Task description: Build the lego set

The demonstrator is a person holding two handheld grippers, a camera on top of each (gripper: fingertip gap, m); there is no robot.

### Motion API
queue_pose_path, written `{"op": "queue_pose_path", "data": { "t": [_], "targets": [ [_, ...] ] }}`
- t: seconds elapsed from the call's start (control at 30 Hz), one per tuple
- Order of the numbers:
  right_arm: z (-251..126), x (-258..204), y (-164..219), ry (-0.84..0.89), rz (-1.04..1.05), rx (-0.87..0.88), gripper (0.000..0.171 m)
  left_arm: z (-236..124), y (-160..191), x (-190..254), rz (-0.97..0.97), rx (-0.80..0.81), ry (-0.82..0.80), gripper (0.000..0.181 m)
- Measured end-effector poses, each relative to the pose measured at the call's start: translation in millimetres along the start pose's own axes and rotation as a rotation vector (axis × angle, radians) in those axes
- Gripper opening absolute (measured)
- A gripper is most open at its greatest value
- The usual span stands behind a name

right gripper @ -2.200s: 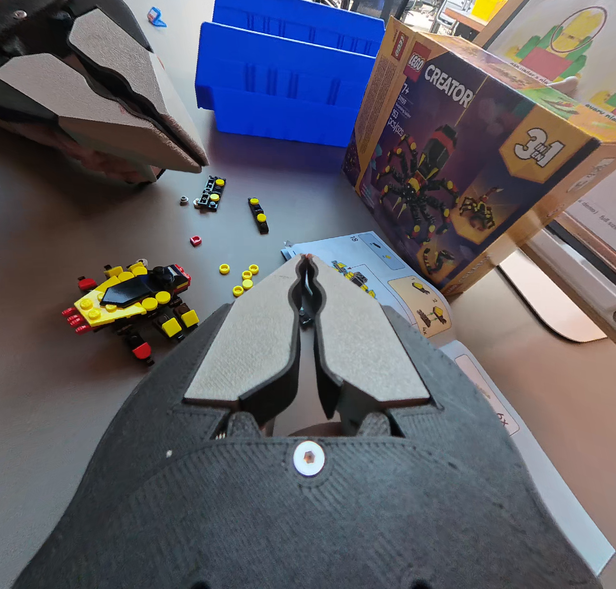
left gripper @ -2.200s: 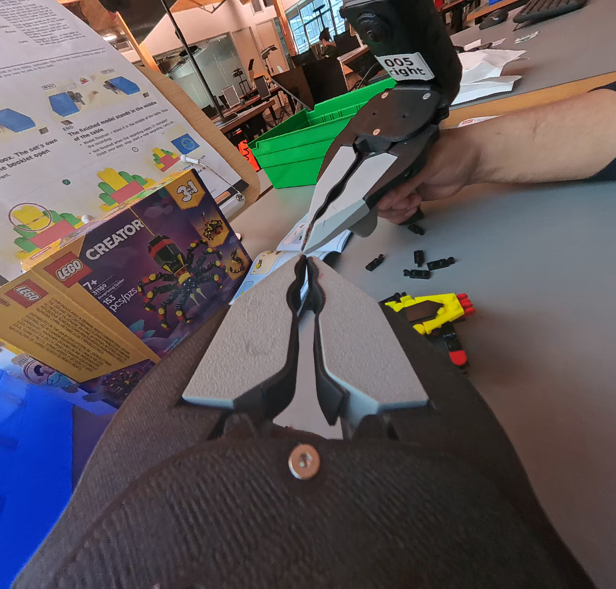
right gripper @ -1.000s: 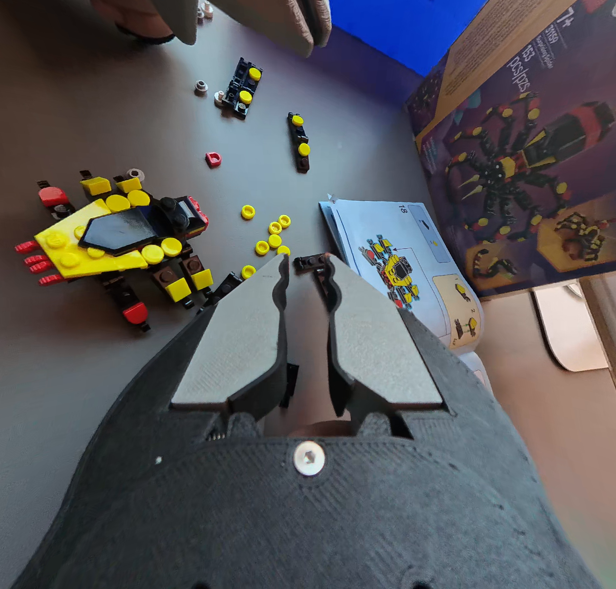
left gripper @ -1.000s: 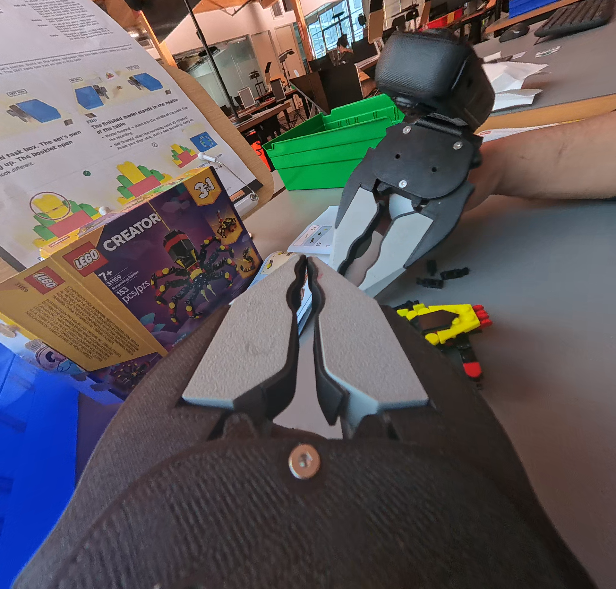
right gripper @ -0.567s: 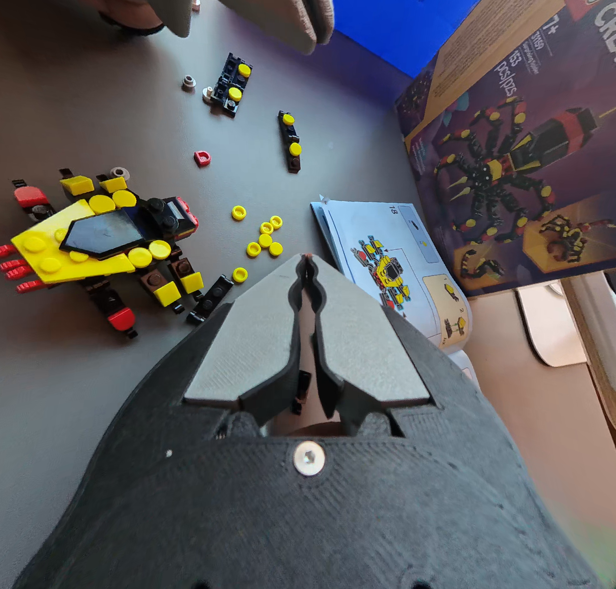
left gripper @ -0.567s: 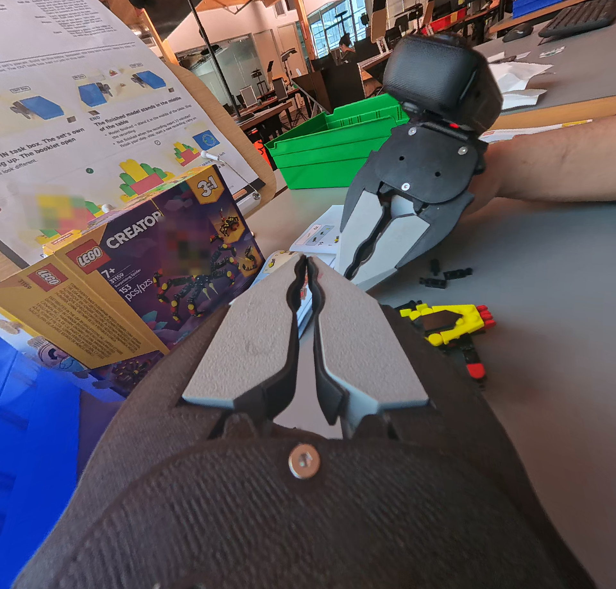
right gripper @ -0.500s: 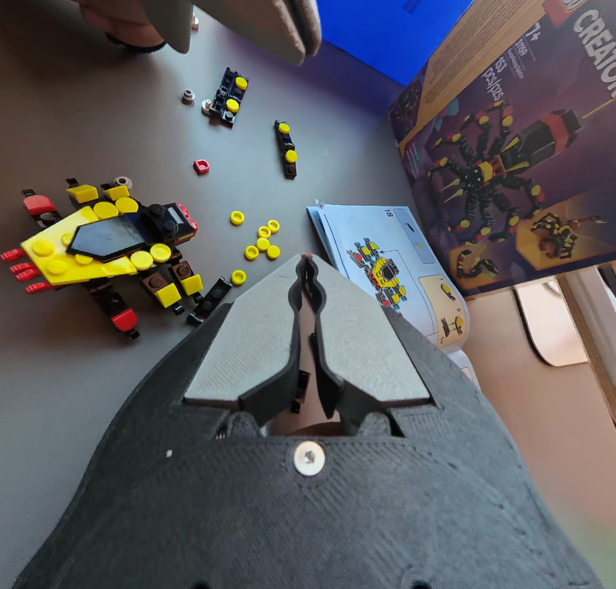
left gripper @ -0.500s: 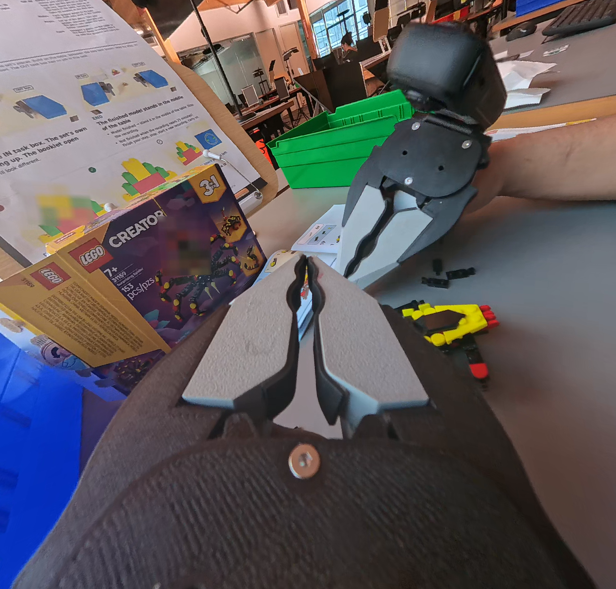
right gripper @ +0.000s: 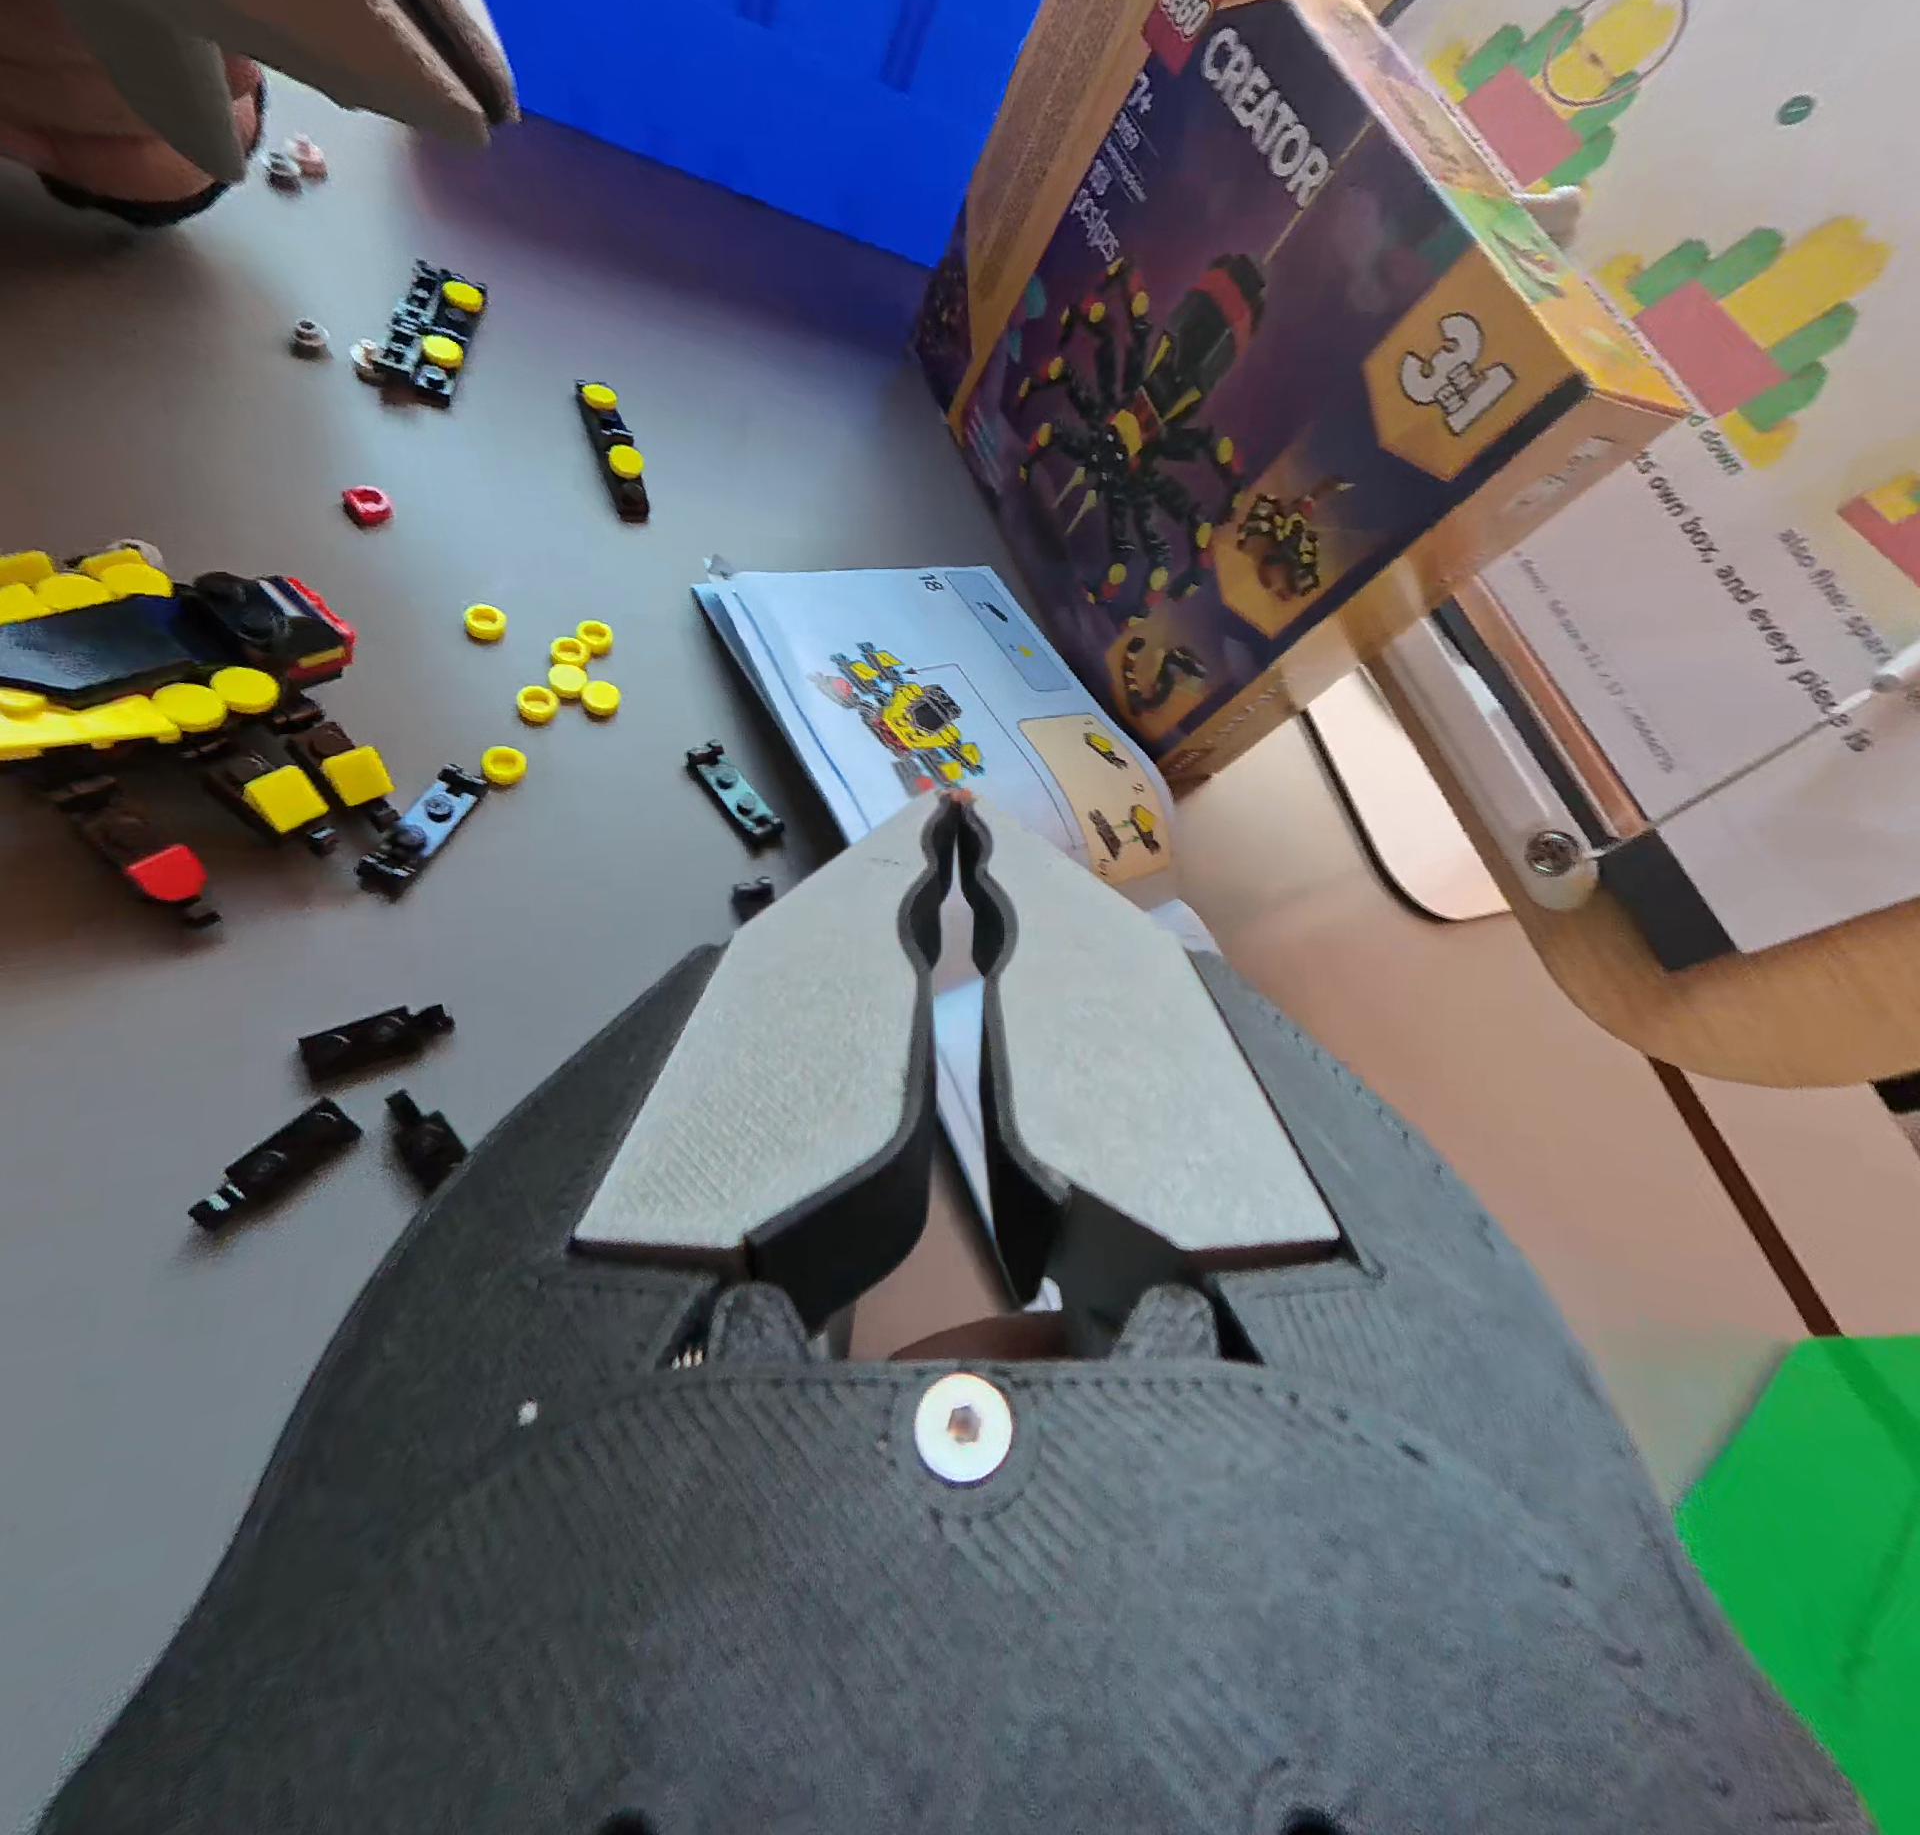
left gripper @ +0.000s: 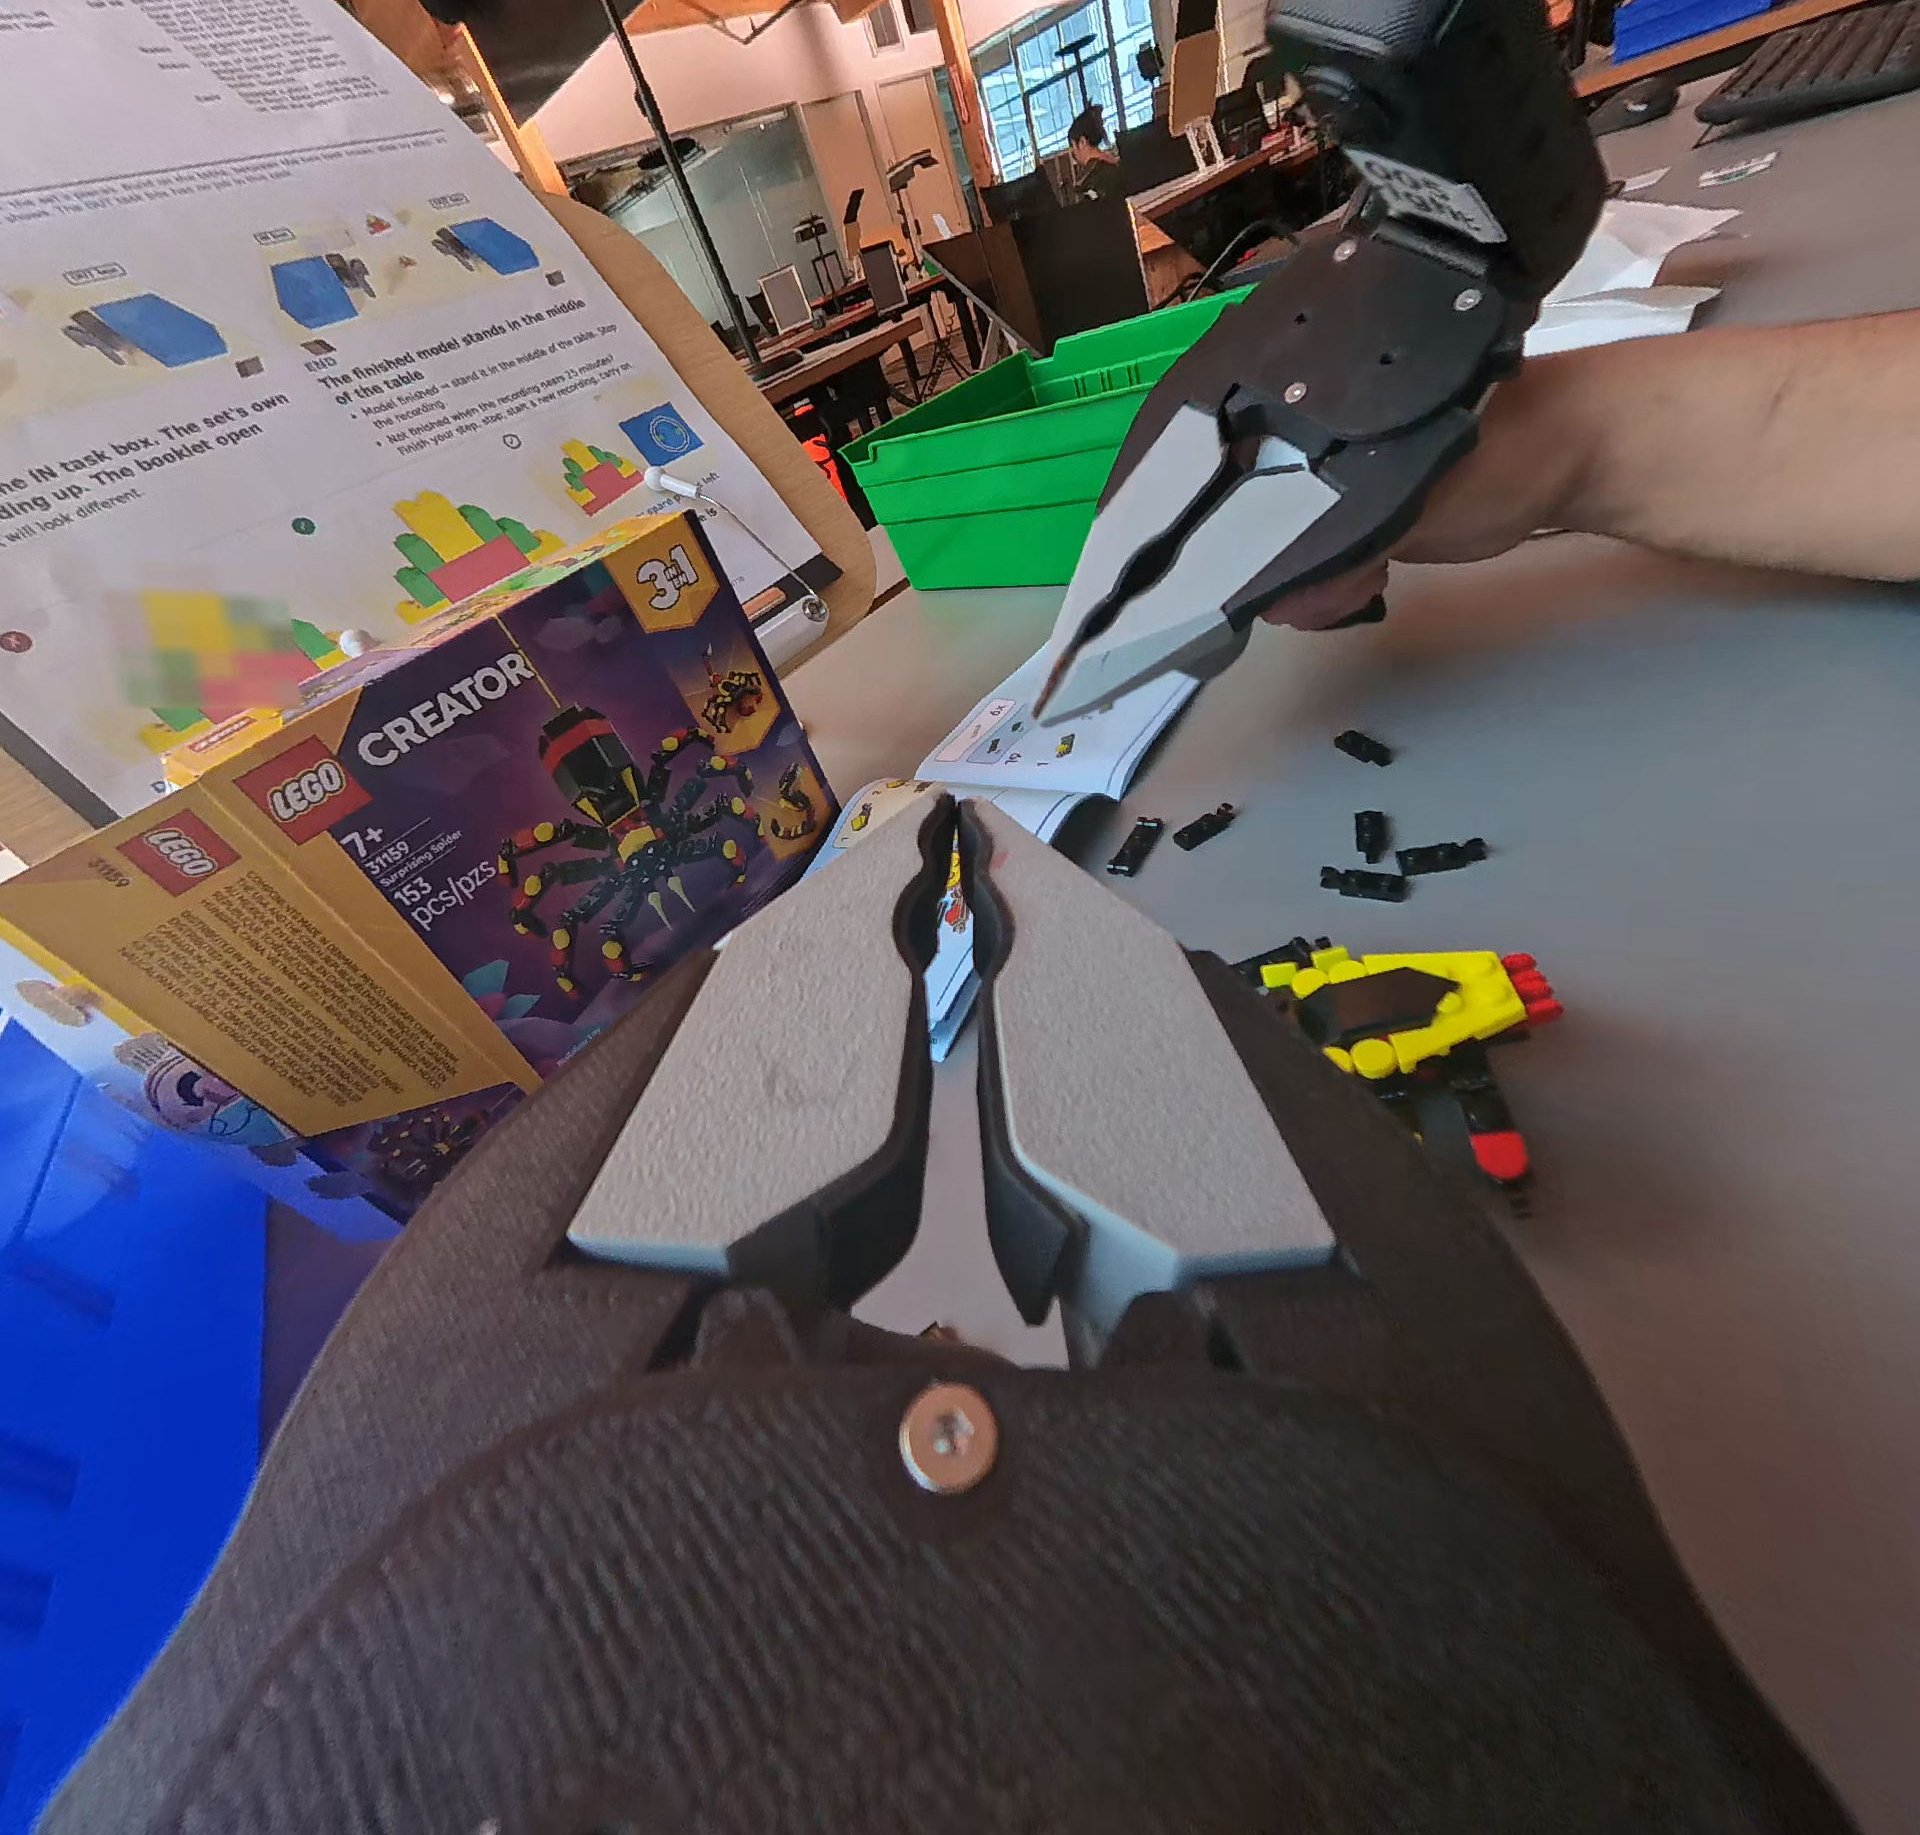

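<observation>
A partly built yellow, black and red lego model (right gripper: 104, 684) lies on the grey table; it also shows in the left wrist view (left gripper: 1392, 1016). Loose yellow round tiles (right gripper: 566, 679) and black plates (right gripper: 374, 1037) lie around it. The open instruction booklet (right gripper: 914, 663) lies beside the lego box (right gripper: 1195, 383). My right gripper (right gripper: 954, 809) is shut, with its tips at the booklet's page. I cannot tell whether it pinches the page. From the left it shows over the booklet (left gripper: 1049, 705). My left gripper (left gripper: 958, 811) is shut and empty, held above the table near the box (left gripper: 499, 850).
A blue bin (left gripper: 104, 1370) stands left of the box. A green bin (left gripper: 997, 476) is behind the booklet. A printed sheet on a wooden stand (left gripper: 260, 279) rises behind the box. Two black strips with yellow studs (right gripper: 613, 450) and a small red piece (right gripper: 366, 504) lie on the table. Left tips to right tips: about 12 cm.
My right gripper was open over a black plate, then shut and moved away from the model onto the booklet. The plate stays on the table. My left gripper stayed shut and hardly moved.
</observation>
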State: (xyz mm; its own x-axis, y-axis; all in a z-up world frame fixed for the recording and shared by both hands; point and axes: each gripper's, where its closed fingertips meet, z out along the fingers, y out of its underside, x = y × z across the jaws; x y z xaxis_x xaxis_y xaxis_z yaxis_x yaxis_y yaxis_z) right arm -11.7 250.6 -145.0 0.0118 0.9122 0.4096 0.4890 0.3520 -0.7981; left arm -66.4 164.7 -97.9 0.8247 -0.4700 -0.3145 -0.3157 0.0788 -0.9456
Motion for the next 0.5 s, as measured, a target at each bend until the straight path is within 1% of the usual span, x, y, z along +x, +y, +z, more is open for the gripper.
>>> {"op": "queue_pose_path", "data": {
  "t": [0.07, 0.17, 0.27, 0.4, 0.5],
  "targets": [
    [-6, 13, 3, 0.052, 0.009, -0.003, 0.000, 0, -1, -1, -0.001, 0.002, -0.004, 0.000],
    [-19, 43, 8, 0.167, 0.080, 0.004, 0.000, -1, -1, -2, -0.006, 0.004, -0.006, 0.000],
    [-29, 66, 8, 0.253, 0.187, 0.065, 0.000, 0, 0, -2, -0.007, 0.001, -0.007, 0.000],
    [-33, 81, 18, 0.325, 0.243, 0.036, 0.000, 0, 1, -4, -0.009, -0.001, -0.014, 0.000],
    [-31, 78, 18, 0.316, 0.234, 0.036, 0.000, 0, 1, -5, -0.018, 0.000, -0.016, 0.000]
  ]
}}
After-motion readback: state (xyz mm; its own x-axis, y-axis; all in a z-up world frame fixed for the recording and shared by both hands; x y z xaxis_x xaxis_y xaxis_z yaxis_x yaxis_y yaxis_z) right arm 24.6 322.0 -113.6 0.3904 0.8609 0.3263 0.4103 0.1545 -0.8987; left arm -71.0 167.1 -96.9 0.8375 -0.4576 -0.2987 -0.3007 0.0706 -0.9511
